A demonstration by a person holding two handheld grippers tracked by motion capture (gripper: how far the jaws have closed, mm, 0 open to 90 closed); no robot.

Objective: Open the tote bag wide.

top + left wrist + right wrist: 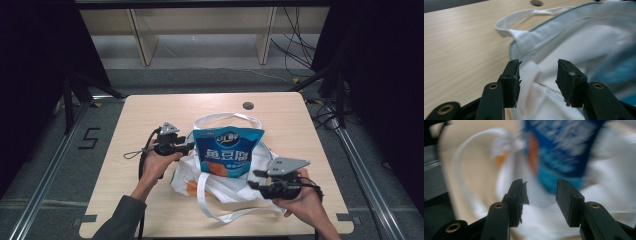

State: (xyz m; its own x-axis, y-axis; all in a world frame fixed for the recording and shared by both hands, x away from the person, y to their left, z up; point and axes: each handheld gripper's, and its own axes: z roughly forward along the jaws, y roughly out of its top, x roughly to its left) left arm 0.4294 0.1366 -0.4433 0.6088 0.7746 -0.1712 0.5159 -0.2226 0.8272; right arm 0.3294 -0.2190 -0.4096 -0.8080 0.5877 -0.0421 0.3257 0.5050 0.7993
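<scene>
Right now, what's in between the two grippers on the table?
In the high view, the white tote bag lies between the left gripper and the right gripper, with a blue snack packet sticking out of it.

Snack pouch (228,152): deep blue with white lettering, lighter blue lower band, orange patch at the bottom.
Tote bag (220,187): white cloth, thin teal edging at the mouth, white strap handles, small orange mark on one side.
Counter (140,115): pale wood grain, one dark round hole.
Tongs, left (189,146) and right (255,179): black, brass-coloured rivets, grey top plates.
</scene>
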